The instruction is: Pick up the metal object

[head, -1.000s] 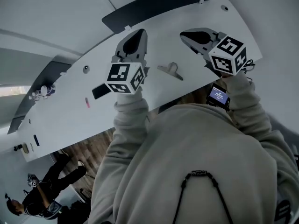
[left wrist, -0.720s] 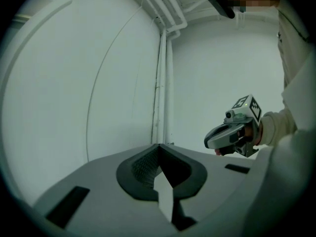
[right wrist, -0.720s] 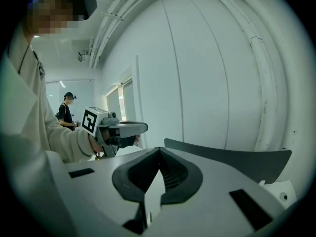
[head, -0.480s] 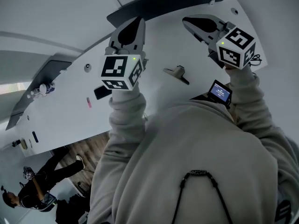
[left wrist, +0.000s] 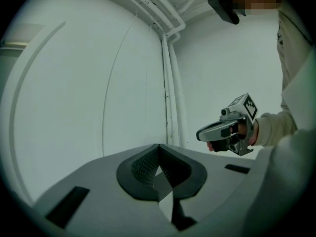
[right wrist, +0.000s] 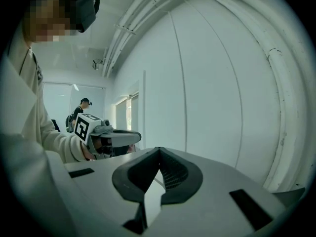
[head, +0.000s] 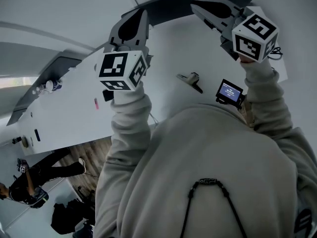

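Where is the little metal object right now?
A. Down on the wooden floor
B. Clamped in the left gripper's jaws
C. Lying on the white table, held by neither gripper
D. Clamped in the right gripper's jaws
C: the metal object lies on the white table, while the left gripper and the right gripper are both held up with their jaws shut on nothing.

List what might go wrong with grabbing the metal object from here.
Both the left gripper and right gripper are shut and aimed at the wall, away from the metal object on the table; lowered shut, they would likely shove it. It lies low on the smooth top and may skid. A small screen device close beside it could get bumped.
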The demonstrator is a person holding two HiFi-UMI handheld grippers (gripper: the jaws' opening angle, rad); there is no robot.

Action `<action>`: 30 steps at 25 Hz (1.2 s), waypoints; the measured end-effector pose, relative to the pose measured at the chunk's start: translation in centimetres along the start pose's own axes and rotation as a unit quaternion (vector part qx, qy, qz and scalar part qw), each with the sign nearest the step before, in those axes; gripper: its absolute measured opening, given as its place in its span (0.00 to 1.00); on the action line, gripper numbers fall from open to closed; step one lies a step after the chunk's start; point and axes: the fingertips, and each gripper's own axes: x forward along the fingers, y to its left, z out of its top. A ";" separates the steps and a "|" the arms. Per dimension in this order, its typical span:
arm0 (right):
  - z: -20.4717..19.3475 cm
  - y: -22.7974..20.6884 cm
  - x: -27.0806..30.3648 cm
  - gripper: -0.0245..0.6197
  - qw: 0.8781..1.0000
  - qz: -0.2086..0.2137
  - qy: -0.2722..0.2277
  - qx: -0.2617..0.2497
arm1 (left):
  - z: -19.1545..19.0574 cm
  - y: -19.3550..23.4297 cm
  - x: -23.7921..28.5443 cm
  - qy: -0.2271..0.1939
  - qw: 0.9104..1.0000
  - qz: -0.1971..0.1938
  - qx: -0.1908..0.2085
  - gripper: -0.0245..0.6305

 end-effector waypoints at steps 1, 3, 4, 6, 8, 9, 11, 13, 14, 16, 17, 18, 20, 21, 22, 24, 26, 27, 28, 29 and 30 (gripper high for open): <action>0.0 0.0 0.1 0.07 1.000 0.002 0.001 -0.001 | 0.2 -0.1 -0.1 -0.001 1.000 -0.001 0.001 0.04; 0.0 0.1 0.2 0.07 1.000 0.006 0.001 0.000 | 0.6 -0.3 -0.2 -0.004 1.000 -0.004 0.007 0.04; 0.1 0.2 0.3 0.07 1.000 0.008 0.001 -0.001 | 0.8 -0.3 -0.1 -0.005 1.000 -0.005 0.010 0.04; 0.2 0.3 0.3 0.07 1.000 0.012 0.000 -0.002 | 1.2 -0.5 -0.1 -0.006 1.000 -0.006 0.014 0.04; 0.2 0.4 0.3 0.07 1.000 0.013 0.001 -0.001 | 1.3 -0.7 0.0 -0.006 1.000 -0.007 0.014 0.04; 0.3 0.3 0.4 0.07 1.000 0.012 0.001 -0.001 | 1.3 -0.7 0.1 -0.006 1.000 -0.007 0.014 0.04; 0.5 0.2 0.4 0.07 1.000 0.009 -0.001 -0.005 | 1.3 -0.7 0.1 -0.004 1.000 -0.007 0.016 0.04; 0.8 0.0 0.2 0.07 1.000 -0.002 -0.004 -0.014 | 1.4 -0.8 0.0 -0.004 1.000 -0.009 0.018 0.04; 1.0 -0.1 0.0 0.07 1.000 -0.008 -0.005 -0.020 | 1.6 -0.9 -0.1 -0.008 1.000 -0.011 0.017 0.04; 1.2 -0.2 -0.3 0.07 1.000 -0.011 -0.004 -0.025 | 2.3 -1.0 -0.2 -0.020 1.000 -0.015 0.011 0.04; 1.3 -0.2 -0.3 0.07 1.000 -0.009 -0.004 -0.025 | 2.7 -1.0 -0.2 -0.025 0.999 -0.017 0.012 0.04; 1.3 -0.2 -0.3 0.07 1.000 -0.006 -0.004 -0.024 | 2.9 -1.0 -0.2 -0.027 0.999 -0.018 0.014 0.04; 1.2 -0.1 -0.2 0.07 1.000 -0.002 -0.005 -0.019 | 3.1 -1.2 -0.2 -0.027 0.999 -0.018 0.020 0.04; 1.0 0.0 -0.2 0.07 1.000 -0.002 -0.005 -0.019 | 3.0 -1.2 -0.2 -0.024 0.999 -0.015 0.024 0.04; 0.7 0.0 -0.2 0.07 1.000 -0.003 -0.004 -0.021 | 2.7 -1.1 -0.2 -0.021 0.999 -0.011 0.027 0.04; 0.3 0.2 -0.2 0.07 1.000 -0.008 -0.004 -0.027 | 2.3 -1.2 -0.3 -0.017 0.999 -0.006 0.032 0.04; 0.1 0.4 -0.2 0.07 1.000 -0.008 -0.004 -0.030 | 2.1 -1.2 -0.5 -0.018 0.999 -0.006 0.031 0.04; 0.1 0.5 -0.2 0.07 1.000 -0.006 -0.004 -0.029 | 2.1 -1.2 -0.6 -0.019 0.999 -0.005 0.031 0.04; 0.2 0.4 -0.2 0.07 1.000 -0.004 -0.005 -0.028 | 2.2 -1.2 -0.5 -0.020 0.999 -0.005 0.030 0.04; 0.3 0.3 -0.3 0.07 1.000 -0.003 -0.007 -0.025 | 2.4 -1.2 -0.4 -0.021 0.999 -0.006 0.029 0.04; 0.4 0.2 -0.4 0.07 1.000 -0.003 -0.008 -0.022 | 2.5 -1.2 -0.3 -0.022 0.999 -0.006 0.028 0.04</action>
